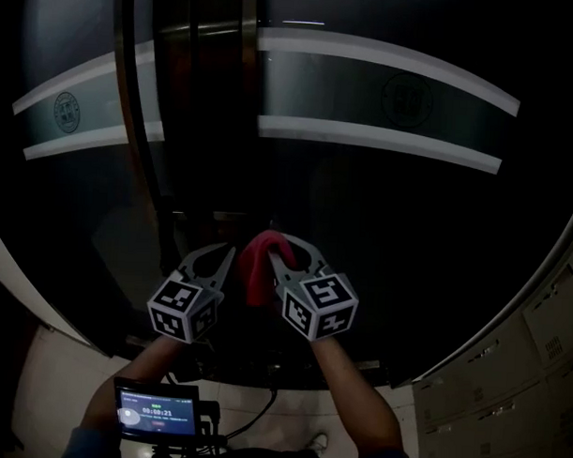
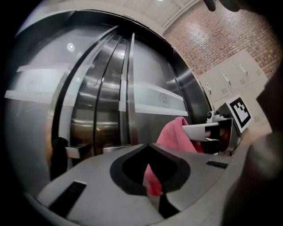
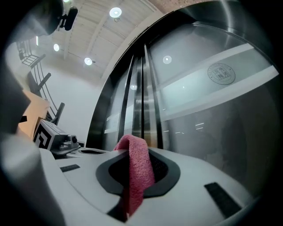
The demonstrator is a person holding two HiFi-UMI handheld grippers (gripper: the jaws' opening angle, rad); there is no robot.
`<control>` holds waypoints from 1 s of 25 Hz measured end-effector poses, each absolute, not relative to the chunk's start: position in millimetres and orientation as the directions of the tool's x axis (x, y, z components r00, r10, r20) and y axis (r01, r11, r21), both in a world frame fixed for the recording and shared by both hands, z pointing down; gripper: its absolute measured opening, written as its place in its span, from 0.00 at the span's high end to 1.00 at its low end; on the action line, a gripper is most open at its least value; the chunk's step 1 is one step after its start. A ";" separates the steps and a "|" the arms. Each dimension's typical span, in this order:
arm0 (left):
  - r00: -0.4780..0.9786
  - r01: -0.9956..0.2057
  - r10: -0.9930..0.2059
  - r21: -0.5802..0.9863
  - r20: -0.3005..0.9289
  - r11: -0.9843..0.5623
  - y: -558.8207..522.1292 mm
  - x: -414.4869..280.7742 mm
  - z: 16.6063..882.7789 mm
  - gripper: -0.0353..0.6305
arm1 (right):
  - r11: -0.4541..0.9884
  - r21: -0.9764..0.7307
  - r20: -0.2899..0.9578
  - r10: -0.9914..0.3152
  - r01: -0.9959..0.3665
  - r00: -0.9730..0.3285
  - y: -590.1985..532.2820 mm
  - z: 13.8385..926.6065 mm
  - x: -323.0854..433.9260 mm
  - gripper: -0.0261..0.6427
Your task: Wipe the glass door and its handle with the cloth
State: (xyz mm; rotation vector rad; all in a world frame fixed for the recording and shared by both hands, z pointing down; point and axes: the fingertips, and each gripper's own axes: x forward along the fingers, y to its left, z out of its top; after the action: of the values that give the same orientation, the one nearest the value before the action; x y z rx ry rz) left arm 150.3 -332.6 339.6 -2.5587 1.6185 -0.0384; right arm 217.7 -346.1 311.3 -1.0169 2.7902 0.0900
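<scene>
Cloth (image 3: 138, 170), pink and nubbly, is pinched in the right claw (image 3: 132, 150), whose jaws are closed on it. It humps up above the tips and hangs down through the dark hollow between the jaws. In the head view the cloth (image 1: 260, 267) bunches on the inner side of the right claw (image 1: 287, 255), close in front of the dark glass door (image 1: 409, 209); whether it touches the pane cannot be told.

The left claw (image 2: 148, 147) has its jaws brought together at the tips with nothing gripped. The pink showing through its hollow is the cloth (image 2: 174, 132) hanging from the other claw just beyond. In the head view the left claw (image 1: 218, 259) sits just beside the cloth, level with the right one.

Farther out, the door curves and carries two pale frosted bands (image 1: 383, 138) with a round emblem (image 3: 221, 73). Upright metal posts (image 2: 131, 88) stand at its seam. Grey lockers (image 1: 535, 354) line the right side under a brick wall (image 2: 212, 39), and a small lit screen (image 1: 156, 411) sits by the person's left forearm.
</scene>
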 end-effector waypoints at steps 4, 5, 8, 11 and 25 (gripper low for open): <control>0.423 -0.904 -0.905 -0.089 -0.048 -0.418 -305.8 83.1 338.2 0.94 | 0.757 -0.016 -0.165 -0.646 -0.653 -0.745 -314.8 316.4 160.6 0.91; 0.423 -0.905 -0.905 -0.083 -0.050 -0.418 -300.9 71.4 337.6 0.94 | 0.757 -0.015 -0.161 -0.647 -0.653 -0.746 -308.0 316.6 149.7 0.91; 0.418 -0.908 -0.906 -0.067 -0.060 -0.414 -290.0 46.0 333.6 0.94 | 0.760 -0.006 -0.157 -0.643 -0.650 -0.750 -292.0 314.2 123.6 0.91; 0.418 -0.908 -0.906 -0.064 -0.068 -0.415 -285.1 34.0 330.9 0.94 | 0.767 -0.003 -0.155 -0.635 -0.642 -0.757 -285.2 313.8 105.6 0.91; 0.462 -0.887 -0.883 -0.062 -0.085 -0.458 -297.3 63.2 314.5 0.94 | 0.776 0.019 -0.168 -0.619 -0.630 -0.768 -289.1 301.5 105.4 0.91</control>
State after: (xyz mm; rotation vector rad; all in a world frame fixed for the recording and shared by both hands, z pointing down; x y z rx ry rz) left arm 63.2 -297.3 314.5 -2.6019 1.5794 0.0612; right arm 105.4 -289.1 301.5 -0.9960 2.8156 0.1108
